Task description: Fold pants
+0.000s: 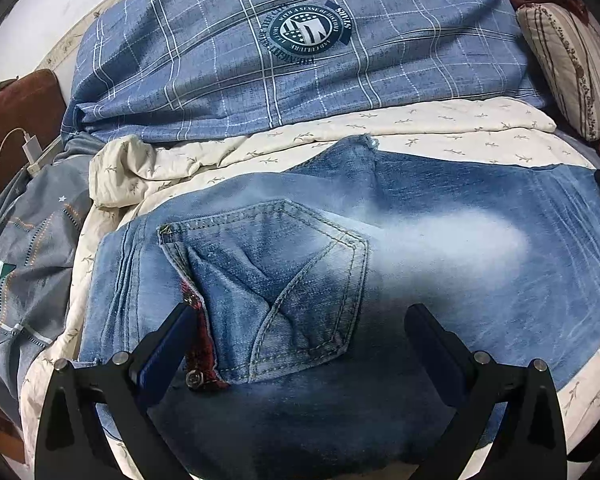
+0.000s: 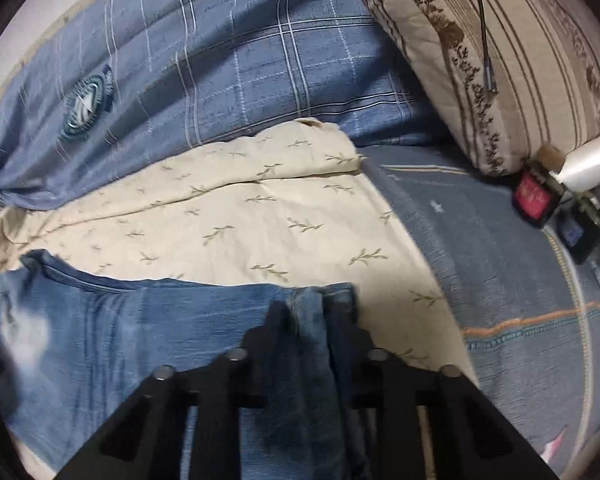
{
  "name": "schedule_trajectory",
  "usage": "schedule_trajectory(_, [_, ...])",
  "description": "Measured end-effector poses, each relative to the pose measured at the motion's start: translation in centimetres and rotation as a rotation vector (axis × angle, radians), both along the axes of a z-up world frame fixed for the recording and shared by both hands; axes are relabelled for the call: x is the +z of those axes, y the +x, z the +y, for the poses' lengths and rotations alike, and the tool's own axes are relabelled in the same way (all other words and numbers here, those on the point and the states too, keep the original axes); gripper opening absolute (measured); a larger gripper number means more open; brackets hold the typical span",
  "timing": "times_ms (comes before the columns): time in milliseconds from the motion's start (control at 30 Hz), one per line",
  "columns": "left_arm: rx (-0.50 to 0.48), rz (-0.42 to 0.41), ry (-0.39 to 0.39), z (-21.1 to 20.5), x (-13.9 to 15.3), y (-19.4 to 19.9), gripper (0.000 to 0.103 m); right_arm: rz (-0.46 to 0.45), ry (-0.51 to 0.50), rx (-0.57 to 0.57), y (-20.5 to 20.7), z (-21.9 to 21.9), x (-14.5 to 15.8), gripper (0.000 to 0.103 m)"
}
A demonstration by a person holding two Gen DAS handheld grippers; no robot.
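The blue jeans lie spread across the lower half of both views on a cream leaf-print sheet on the bed, back pocket facing up at centre. The left tongs tilt down over the pocket at the bottom of their frame, spread wide and gripping nothing, while the right tongs slant down at lower centre, pinching a bunched fold of denim. Behind, a blue plaid quilt fills the top, and a striped pillow sits upper right.
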State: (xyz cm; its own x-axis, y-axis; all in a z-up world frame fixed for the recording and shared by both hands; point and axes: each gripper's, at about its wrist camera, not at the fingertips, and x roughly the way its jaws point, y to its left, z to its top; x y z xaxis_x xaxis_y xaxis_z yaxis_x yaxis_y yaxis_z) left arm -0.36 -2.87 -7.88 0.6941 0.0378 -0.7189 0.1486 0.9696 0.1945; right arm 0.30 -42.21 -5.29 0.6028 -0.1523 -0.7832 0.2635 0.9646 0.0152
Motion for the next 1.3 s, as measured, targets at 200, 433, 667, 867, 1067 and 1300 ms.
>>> schedule_trajectory(200, [0.016,0.017,0.060,-1.0,-0.8,0.8,0.103,0.011,0.005,-0.047,1.0,-1.3,-0.8,0.021])
schedule_trajectory(433, [0.004,0.012,0.034,-0.9,-0.4,0.7,0.103,-0.062,0.190,-0.109,-1.5,-3.0,0.8,0.025])
schedule_trajectory(667, [-0.018,-0.034,-0.069,-0.4,1.1,0.1,0.103,-0.150,0.429,-0.210,-7.8,-6.7,1.7,0.070])
schedule_trajectory(867, [-0.078,-0.039,-0.096,-1.4,1.2,-0.4,0.103,-0.132,0.632,-0.177,-10.6,-7.5,0.3,0.070])
schedule_trajectory(1067, [-0.134,-0.032,-0.085,-3.1,0.6,-0.9,0.103,0.003,0.610,-0.152,-9.6,-6.2,-1.5,0.070])
schedule_trajectory(1300, [-0.192,0.020,-0.090,-4.6,-0.6,-1.0,0.103,-0.012,0.626,-0.098,-8.2,-5.5,-1.6,0.070])
